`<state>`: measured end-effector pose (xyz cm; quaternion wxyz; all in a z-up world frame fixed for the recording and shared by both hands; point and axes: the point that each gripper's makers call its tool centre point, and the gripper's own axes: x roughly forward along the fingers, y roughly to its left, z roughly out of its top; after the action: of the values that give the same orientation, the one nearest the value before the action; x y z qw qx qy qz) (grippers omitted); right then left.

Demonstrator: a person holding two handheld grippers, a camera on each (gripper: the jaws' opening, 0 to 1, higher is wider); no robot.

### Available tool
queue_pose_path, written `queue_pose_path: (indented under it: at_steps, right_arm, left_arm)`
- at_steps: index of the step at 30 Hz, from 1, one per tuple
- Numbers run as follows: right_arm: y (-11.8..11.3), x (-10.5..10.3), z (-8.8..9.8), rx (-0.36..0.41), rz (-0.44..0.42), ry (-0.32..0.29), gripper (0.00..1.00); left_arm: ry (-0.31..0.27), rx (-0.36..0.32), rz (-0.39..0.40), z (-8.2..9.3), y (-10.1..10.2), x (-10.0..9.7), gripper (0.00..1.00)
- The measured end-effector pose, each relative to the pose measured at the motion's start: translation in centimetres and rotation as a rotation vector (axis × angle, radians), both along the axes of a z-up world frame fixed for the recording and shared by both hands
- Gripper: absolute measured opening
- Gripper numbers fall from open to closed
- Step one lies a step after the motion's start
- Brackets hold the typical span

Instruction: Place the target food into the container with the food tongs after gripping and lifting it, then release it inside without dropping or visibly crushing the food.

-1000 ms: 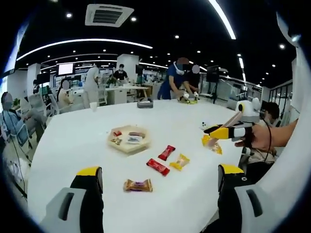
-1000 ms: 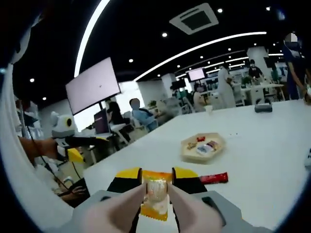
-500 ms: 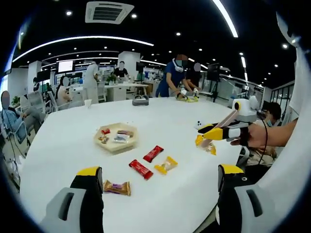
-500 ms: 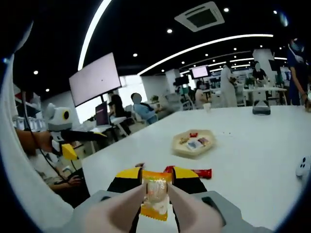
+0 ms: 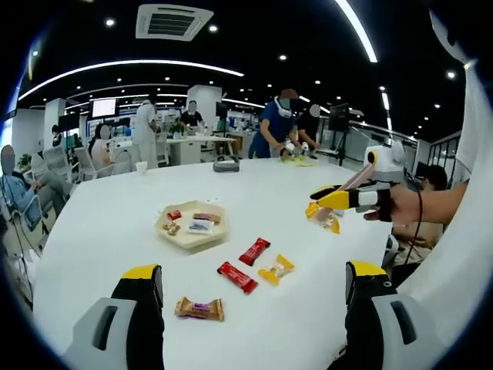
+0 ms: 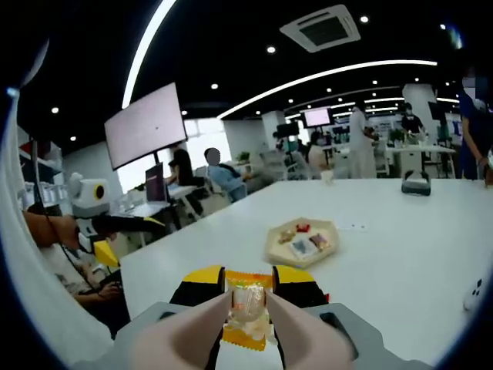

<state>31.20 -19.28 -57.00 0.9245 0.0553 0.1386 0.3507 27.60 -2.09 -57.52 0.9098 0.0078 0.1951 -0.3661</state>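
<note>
A yellow-wrapped snack [image 6: 247, 311] is held clamped between the tips of the tan food tongs [image 6: 196, 333], which are themselves squeezed between the jaws of the right gripper [image 6: 247, 287], as seen in the right gripper view. In the left gripper view the same right gripper [image 5: 339, 200] is seen at the right, carried in a person's hand [image 5: 397, 203] above the white table [image 5: 100, 231], with the packet [image 5: 322, 218] hanging from the tong tips in the air, well apart from the container. The left gripper [image 5: 253, 289] is held with its jaws spread wide and nothing between them, low over the near edge of the table. The hexagonal wooden container [image 5: 193, 223] is seen resting on the table to the left of centre, with several small wrapped sweets already lying inside it; in the right gripper view it [image 6: 301, 240] is seen beyond the held snack, farther along the tabletop. Between the container and the near edge, loose snacks are laid out: two red bars [image 5: 254, 250], a yellow packet [image 5: 276, 269] just beside them, and a brown bar [image 5: 199, 309] nearest the left gripper. A dark device [image 5: 225, 163] is seen at the far side of the table. Beyond it, people are seen standing and seated at other desks in an open office under strip lights.
</note>
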Motion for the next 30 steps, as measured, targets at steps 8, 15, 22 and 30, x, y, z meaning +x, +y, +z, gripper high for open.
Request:
queue_pose_path:
  at_steps: [8,15,22,30]
  right_arm:
    - [1.5,3.0,1.3,-0.007,-0.087,-0.015,0.23]
    - [2.3,4.6,1.7,-0.037,-0.164,-0.029,0.24]
    - [3.6,5.1,2.8,-0.042,-0.217,-0.050,0.24]
    - [4.6,5.7,2.8,-0.059,-0.219,-0.048,0.24]
  left_arm:
    - [-0.043,-0.003,-0.068,0.9,2.1,2.5,0.99]
    - [-0.061,-0.005,-0.140,0.7,4.0,3.6,0.99]
    - [-0.059,-0.006,-0.200,0.4,5.1,3.4,0.99]
    - [-0.056,-0.082,-0.180,0.2,4.6,3.4,0.93]
